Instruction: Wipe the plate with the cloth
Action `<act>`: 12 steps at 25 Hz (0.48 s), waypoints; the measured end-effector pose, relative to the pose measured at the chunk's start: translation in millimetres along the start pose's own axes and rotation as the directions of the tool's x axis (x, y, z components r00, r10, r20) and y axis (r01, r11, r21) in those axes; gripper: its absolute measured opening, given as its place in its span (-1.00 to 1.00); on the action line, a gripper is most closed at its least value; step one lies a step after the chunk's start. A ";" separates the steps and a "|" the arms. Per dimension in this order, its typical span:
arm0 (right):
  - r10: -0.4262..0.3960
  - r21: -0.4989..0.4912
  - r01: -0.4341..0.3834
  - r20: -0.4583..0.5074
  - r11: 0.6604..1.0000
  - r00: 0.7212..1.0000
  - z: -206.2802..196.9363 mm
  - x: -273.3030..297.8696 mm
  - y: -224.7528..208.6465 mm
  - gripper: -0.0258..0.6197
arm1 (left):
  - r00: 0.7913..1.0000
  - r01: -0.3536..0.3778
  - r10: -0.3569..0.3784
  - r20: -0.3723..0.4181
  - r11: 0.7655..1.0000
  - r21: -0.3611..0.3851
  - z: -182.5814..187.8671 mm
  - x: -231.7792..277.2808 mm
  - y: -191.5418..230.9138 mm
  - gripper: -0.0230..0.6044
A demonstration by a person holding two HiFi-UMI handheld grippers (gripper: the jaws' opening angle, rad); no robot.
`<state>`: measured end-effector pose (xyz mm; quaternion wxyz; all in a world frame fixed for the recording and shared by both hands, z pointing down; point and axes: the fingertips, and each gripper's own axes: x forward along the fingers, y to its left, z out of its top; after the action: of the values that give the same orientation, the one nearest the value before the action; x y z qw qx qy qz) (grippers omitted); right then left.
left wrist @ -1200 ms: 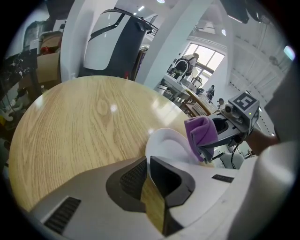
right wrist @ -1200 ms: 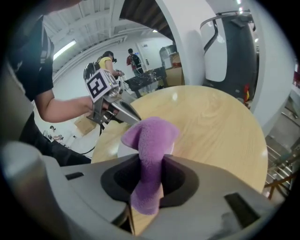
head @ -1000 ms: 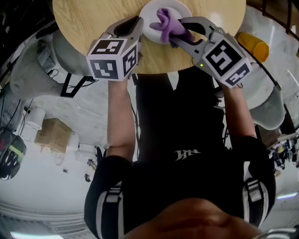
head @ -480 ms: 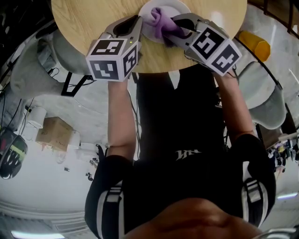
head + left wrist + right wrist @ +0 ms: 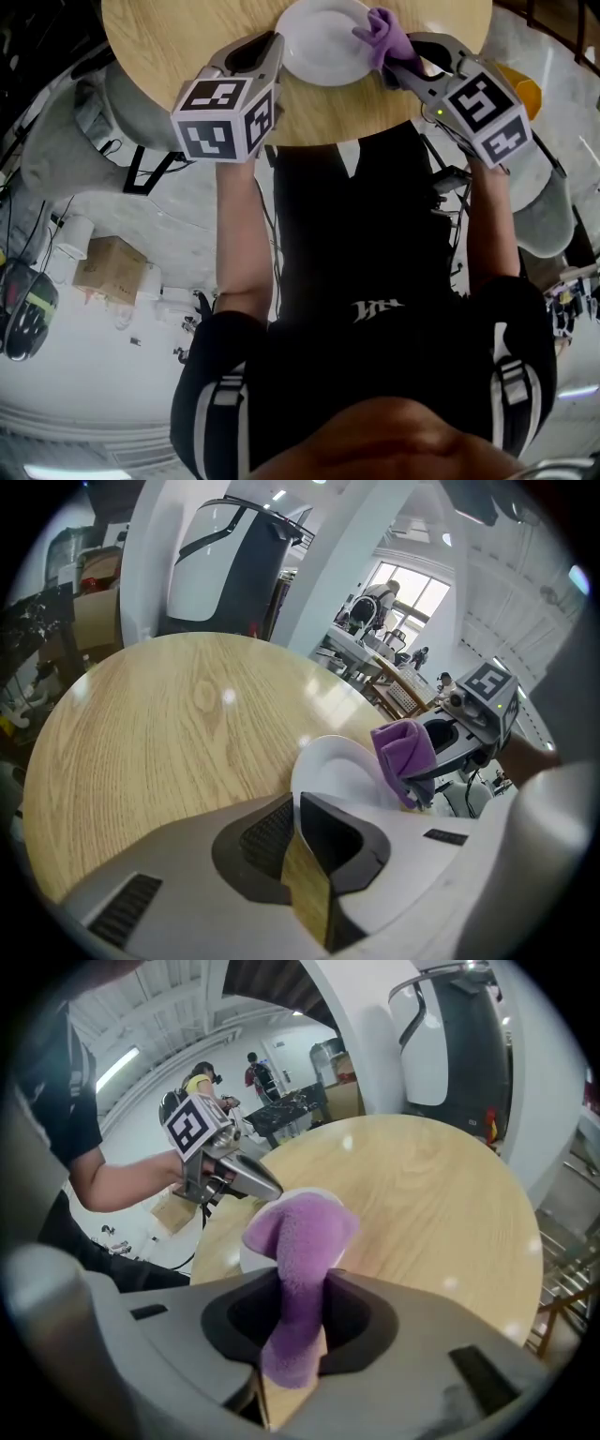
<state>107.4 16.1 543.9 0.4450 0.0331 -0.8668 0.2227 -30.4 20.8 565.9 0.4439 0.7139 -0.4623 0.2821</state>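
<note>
A white plate (image 5: 319, 47) lies near the front edge of the round wooden table (image 5: 178, 37). My left gripper (image 5: 277, 49) is shut on the plate's left rim; in the left gripper view the plate (image 5: 339, 769) rises out from between the jaws. A purple cloth (image 5: 382, 26) is pinched in my right gripper (image 5: 399, 58) and hangs over the plate's right edge. In the right gripper view the cloth (image 5: 298, 1241) stands up between the jaws and hides most of the plate (image 5: 249, 1256). The left gripper (image 5: 234, 1172) shows beyond it.
The table (image 5: 169, 724) stretches away to the left and far side of the plate. A yellow object (image 5: 518, 89) sits off the table's right side. Grey seats (image 5: 61, 141) flank the table, and a cardboard box (image 5: 105, 267) lies on the floor at left.
My right gripper has carried the cloth from the plate's middle to its right edge, leaving the plate's face uncovered. The left gripper and plate have stayed put.
</note>
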 end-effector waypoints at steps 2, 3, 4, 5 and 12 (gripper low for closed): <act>0.011 -0.012 -0.011 0.043 1.000 0.999 14.5 -2.7 11.2 -0.61 | 1.000 -0.001 0.001 0.000 1.000 0.000 0.2 -0.2 -2.0 -0.84; 0.031 -0.023 -0.029 0.071 0.999 0.997 24.3 -1.9 20.8 -0.61 | 1.000 -0.001 0.001 0.001 1.000 0.000 0.5 -0.4 -3.0 -0.84; 0.063 -0.037 -0.059 0.095 0.998 0.994 33.7 2.3 32.6 -0.61 | 1.000 -0.002 0.002 0.002 1.000 0.001 0.7 -0.6 -3.6 -0.84; 0.103 -0.050 -0.098 0.112 0.994 0.988 41.6 10.8 45.6 -0.61 | 1.000 -0.003 0.003 0.002 1.000 0.001 0.6 -0.8 -3.5 -0.84; 0.215 -0.044 -0.213 0.048 0.976 0.975 43.0 66.9 76.2 -0.61 | 1.000 -0.008 0.008 -0.004 1.000 0.009 0.9 -1.0 -3.3 -0.84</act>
<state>15.2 76.2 547.6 0.3960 -0.0632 -0.8808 0.2516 -27.8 21.0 563.5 0.4404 0.7134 -0.4631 0.2874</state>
